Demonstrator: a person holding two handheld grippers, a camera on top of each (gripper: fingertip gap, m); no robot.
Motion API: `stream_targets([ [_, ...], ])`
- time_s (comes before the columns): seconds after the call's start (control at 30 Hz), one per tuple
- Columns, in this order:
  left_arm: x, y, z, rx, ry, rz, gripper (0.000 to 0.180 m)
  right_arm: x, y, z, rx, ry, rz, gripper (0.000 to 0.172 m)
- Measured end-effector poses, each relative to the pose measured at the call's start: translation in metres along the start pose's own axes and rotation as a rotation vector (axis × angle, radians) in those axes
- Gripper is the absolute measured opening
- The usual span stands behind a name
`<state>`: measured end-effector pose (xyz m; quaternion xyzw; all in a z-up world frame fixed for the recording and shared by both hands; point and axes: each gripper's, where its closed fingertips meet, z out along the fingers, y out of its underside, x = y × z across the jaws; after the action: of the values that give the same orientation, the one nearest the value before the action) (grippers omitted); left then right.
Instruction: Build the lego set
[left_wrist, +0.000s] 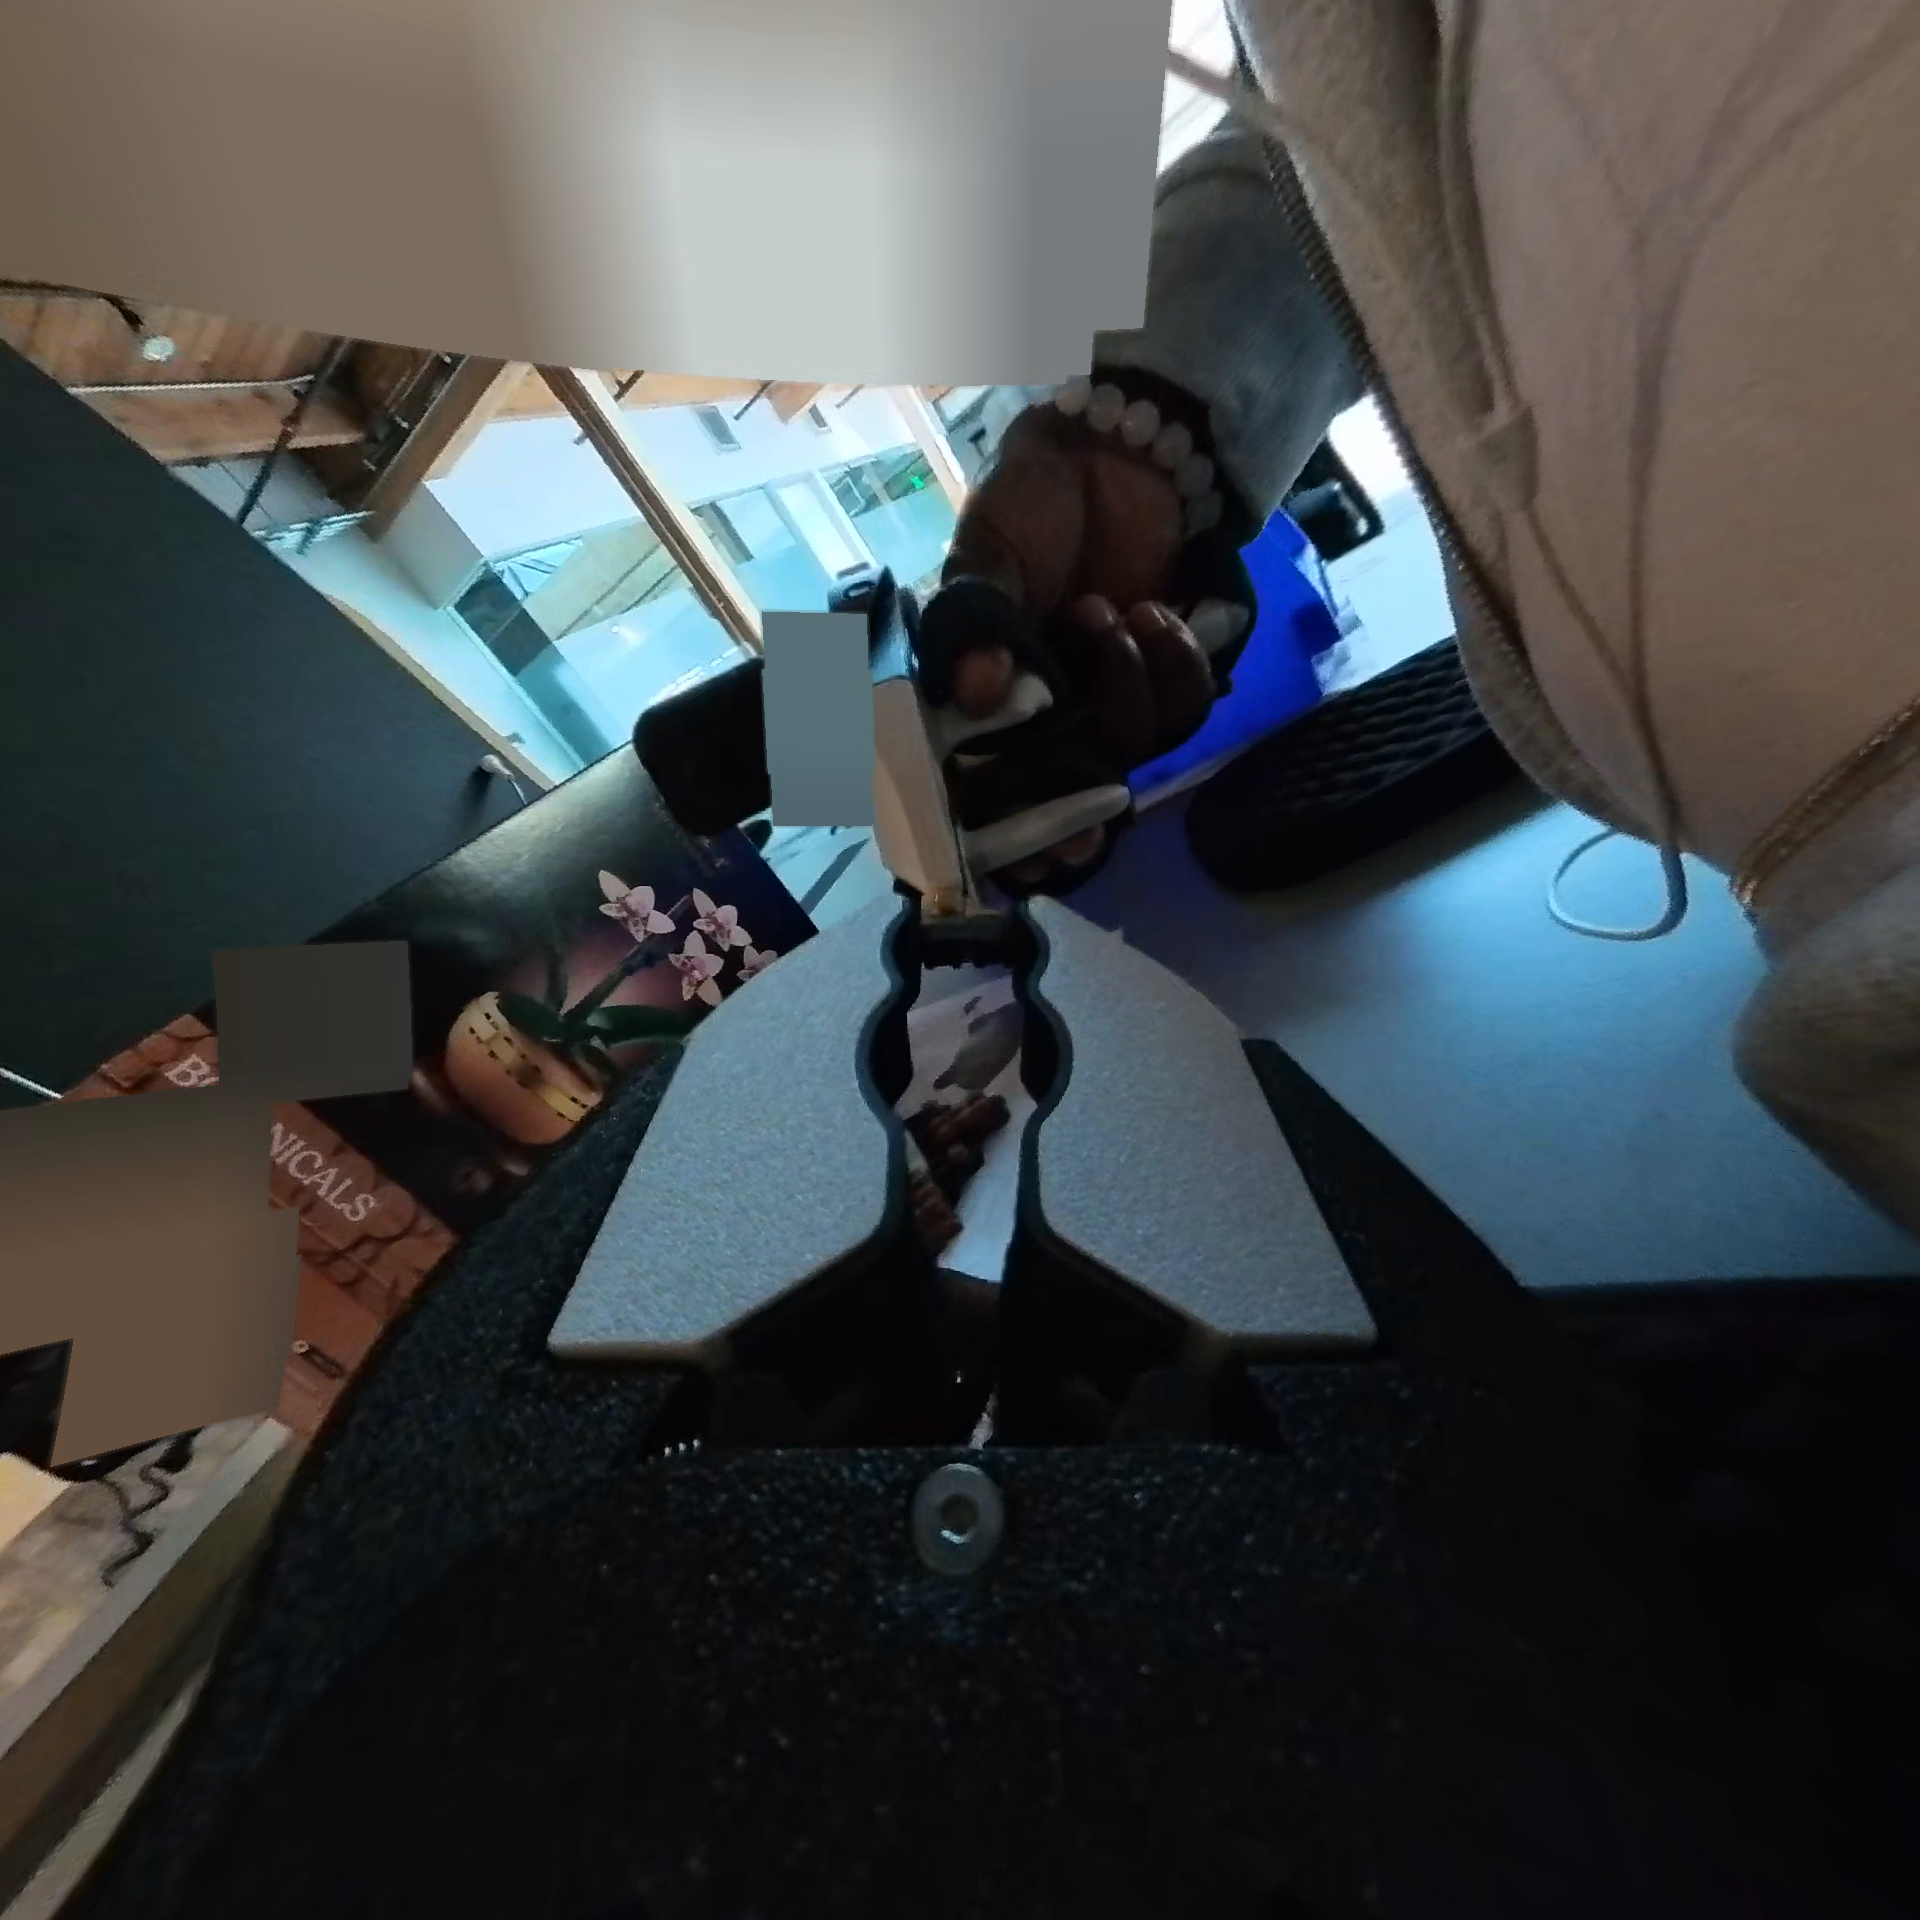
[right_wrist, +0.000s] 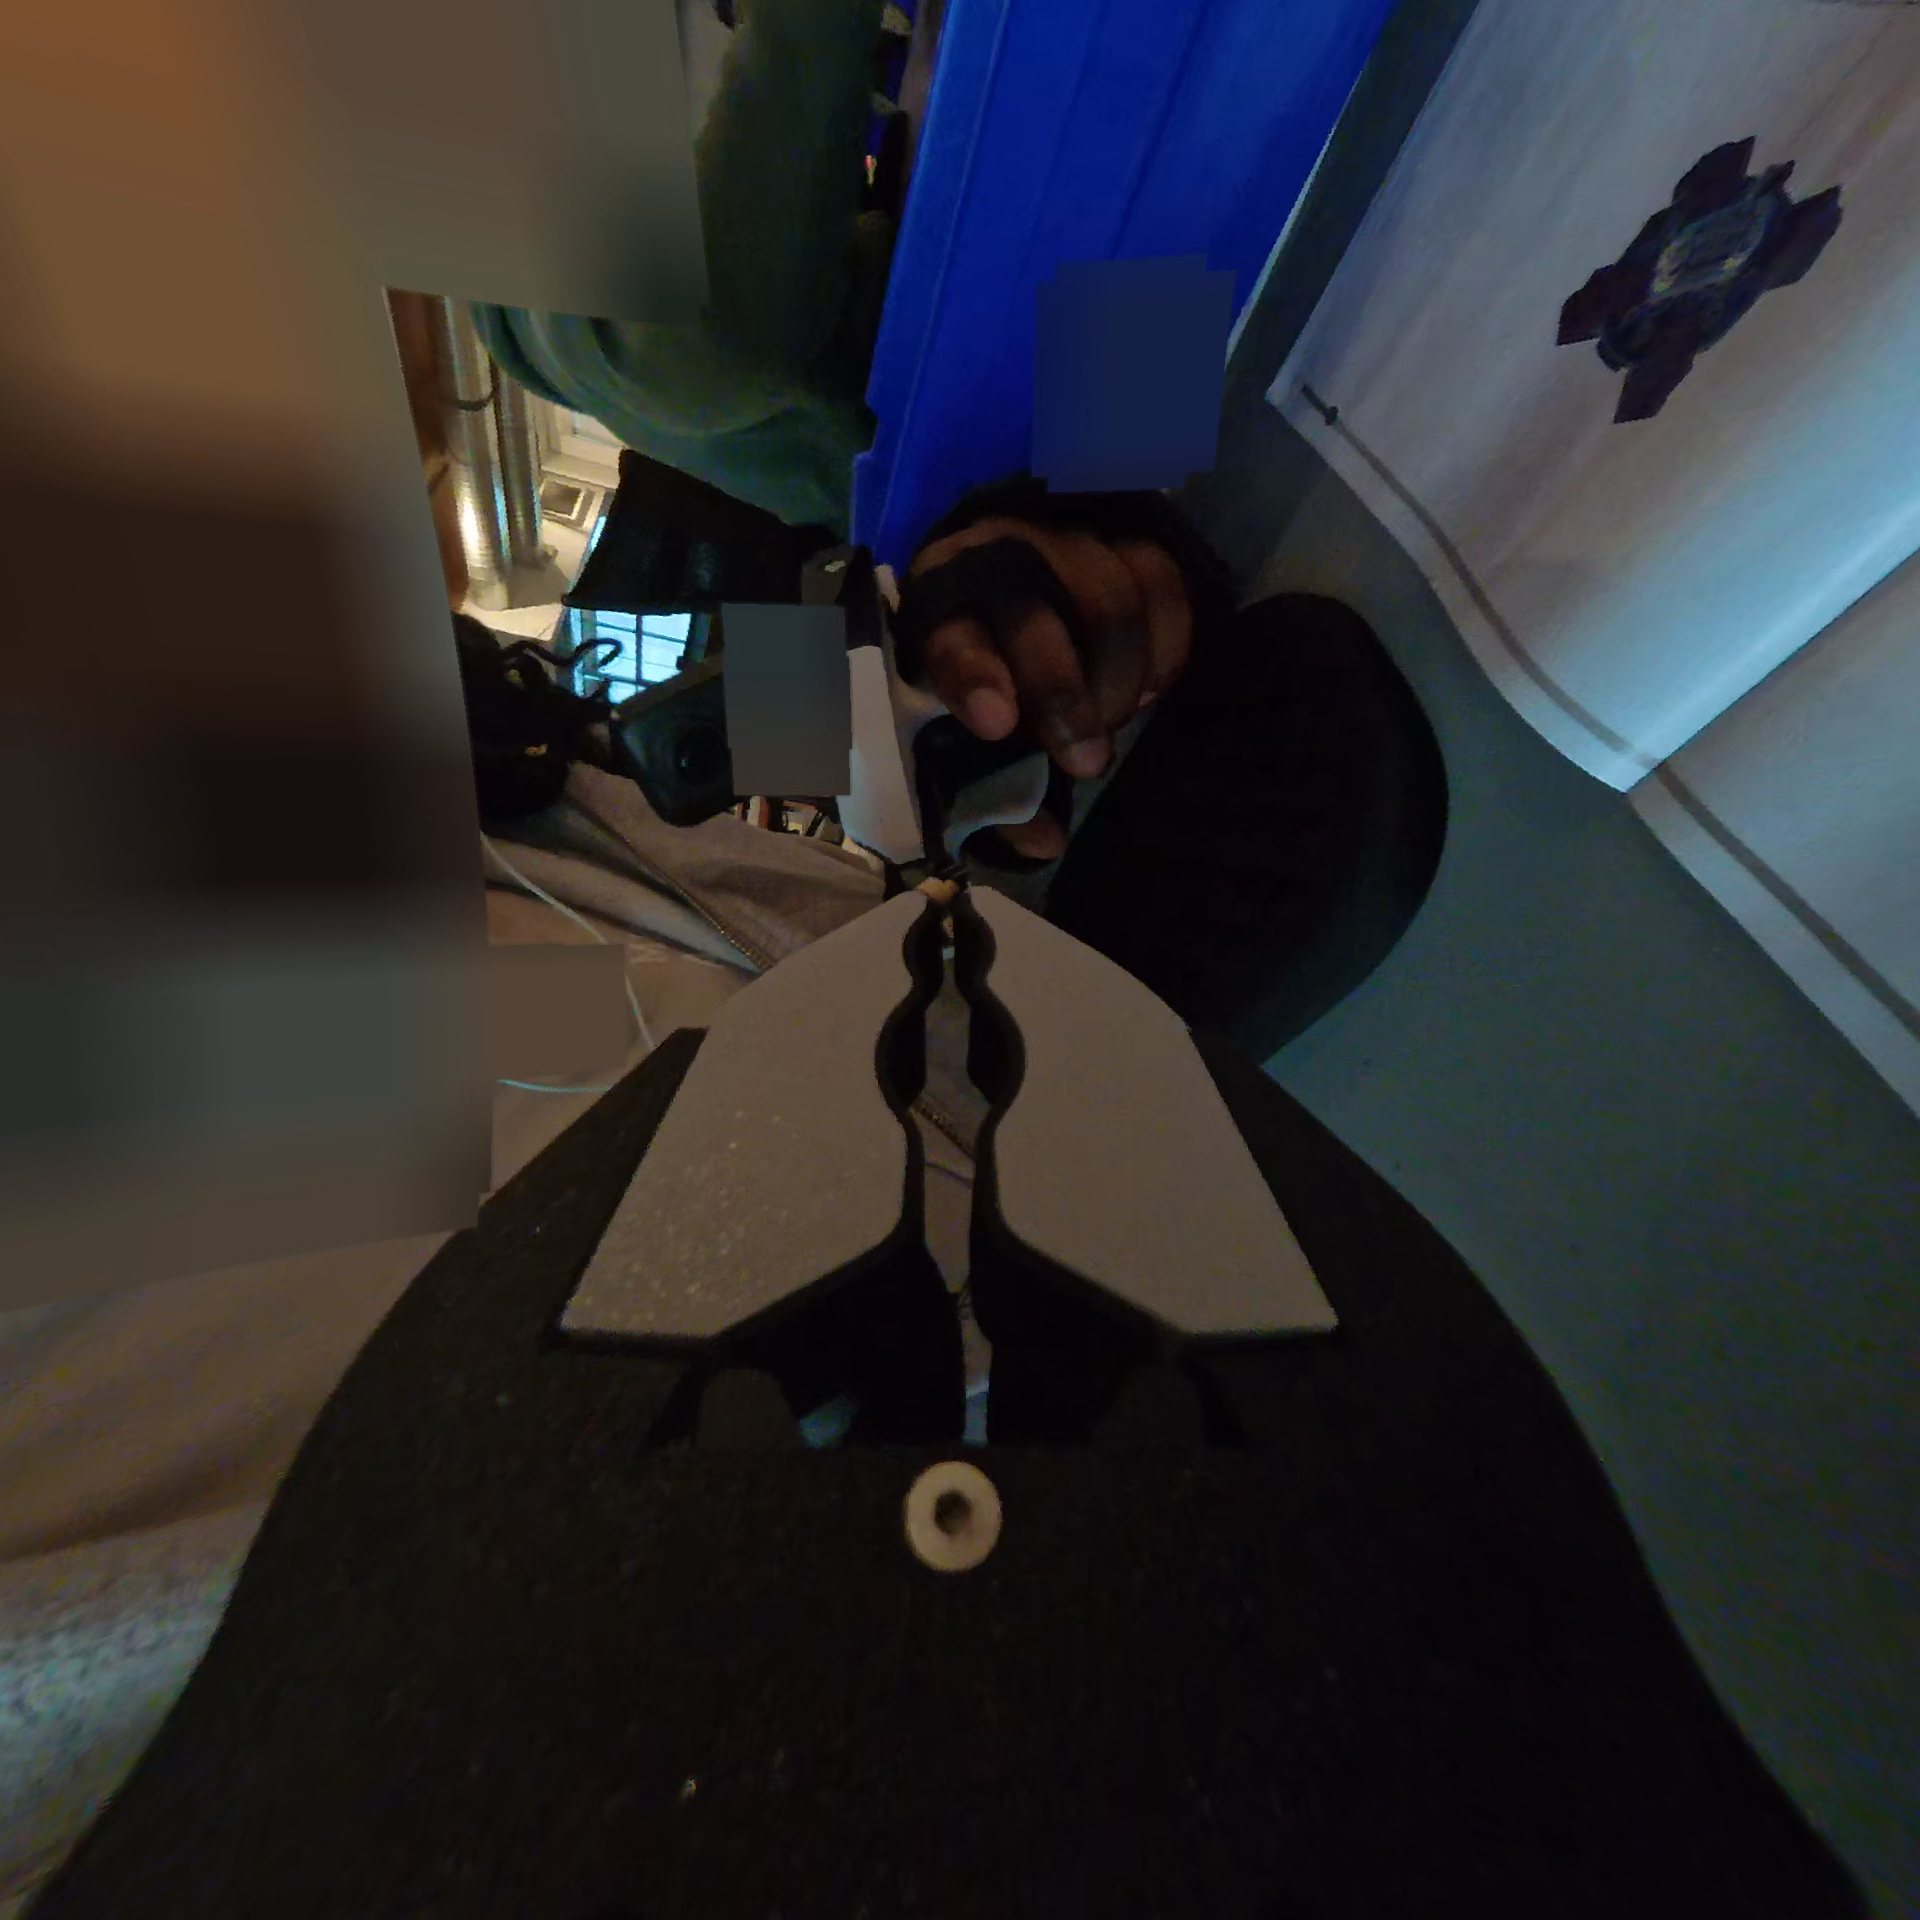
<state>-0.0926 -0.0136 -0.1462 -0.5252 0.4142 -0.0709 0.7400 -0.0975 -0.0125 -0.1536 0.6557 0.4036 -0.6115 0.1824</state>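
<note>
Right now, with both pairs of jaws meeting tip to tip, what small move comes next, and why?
Perhaps a slow, straight pull with the right gripper. Its jaws are closed on a tan stud, and the left gripper pinches a small black piece right against it; tip to tip, sideways motion could twist them.

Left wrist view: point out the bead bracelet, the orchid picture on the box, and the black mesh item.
bead bracelet (left_wrist: 1148, 421), left wrist view, mid beads
orchid picture (left_wrist: 675, 935), left wrist view, blossoms
black mesh item (left_wrist: 1361, 769), left wrist view, woven top
</note>
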Motion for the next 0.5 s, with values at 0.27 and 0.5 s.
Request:
stream_targets([
  [0.27,0.005,-0.005,-0.002,0.017,0.011,0.048,0.016,-0.001,0.004,0.004,0.001,0.007,0.007,0.000],
  [0.5,-0.004,-0.022,-0.007,0.174,0.005,-0.160,0.015,-0.012,0.001,0.011,0.034,-0.012,0.005,0.000],
])
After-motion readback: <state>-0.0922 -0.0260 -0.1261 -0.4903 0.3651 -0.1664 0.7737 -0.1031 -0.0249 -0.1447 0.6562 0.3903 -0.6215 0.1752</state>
